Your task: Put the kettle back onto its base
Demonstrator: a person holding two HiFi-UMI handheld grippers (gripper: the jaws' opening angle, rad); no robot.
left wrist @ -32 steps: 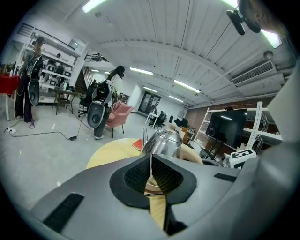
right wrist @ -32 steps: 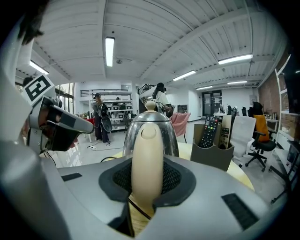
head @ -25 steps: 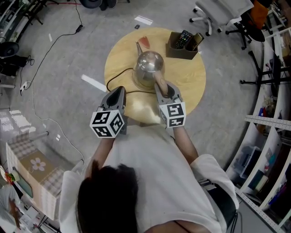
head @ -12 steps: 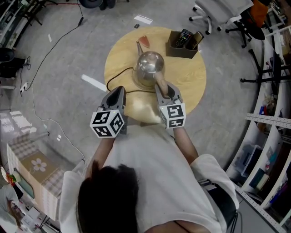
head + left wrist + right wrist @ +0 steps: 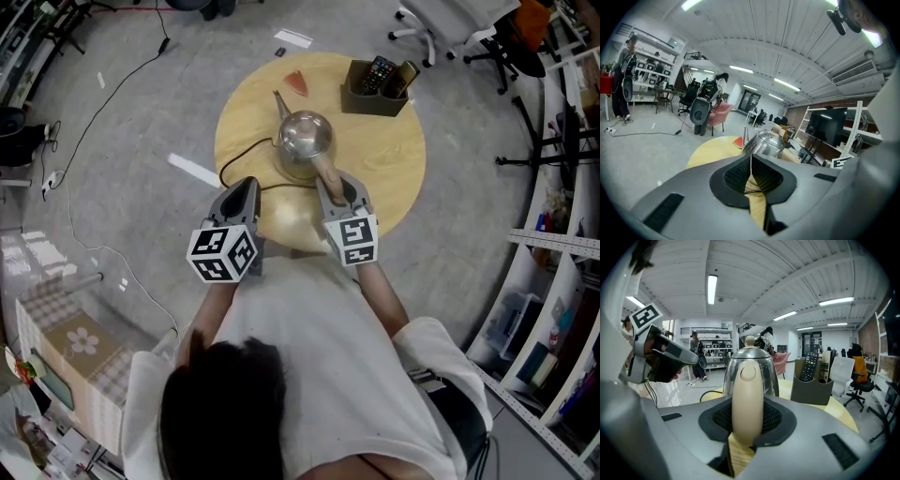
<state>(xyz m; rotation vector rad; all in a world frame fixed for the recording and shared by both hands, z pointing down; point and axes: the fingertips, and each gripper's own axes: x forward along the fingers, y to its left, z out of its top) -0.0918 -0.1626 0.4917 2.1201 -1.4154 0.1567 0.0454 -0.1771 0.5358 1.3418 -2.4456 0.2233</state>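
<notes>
A shiny steel kettle (image 5: 305, 139) with a beige handle (image 5: 327, 172) stands near the middle of the round wooden table (image 5: 380, 164). My right gripper (image 5: 331, 183) is shut on that handle (image 5: 746, 394), with the kettle body (image 5: 771, 376) upright just beyond the jaws. Its base is hidden beneath the kettle; a black cord (image 5: 236, 157) runs in from the left toward it. My left gripper (image 5: 241, 191) hovers over the table's near-left edge, apart from the kettle (image 5: 766, 142). The left gripper (image 5: 751, 172) is shut, its pads meeting with nothing between them.
A dark holder (image 5: 376, 89) with remote controls (image 5: 807, 366) sits at the table's far right. A red wedge-shaped item (image 5: 295, 82) lies beyond the spout. Office chairs (image 5: 450, 23) and shelving (image 5: 553, 281) stand to the right, and cables trail on the floor at left.
Nothing has visibly changed on the table; only the head view has shifted a little. The right gripper keeps its hold on the handle.
</notes>
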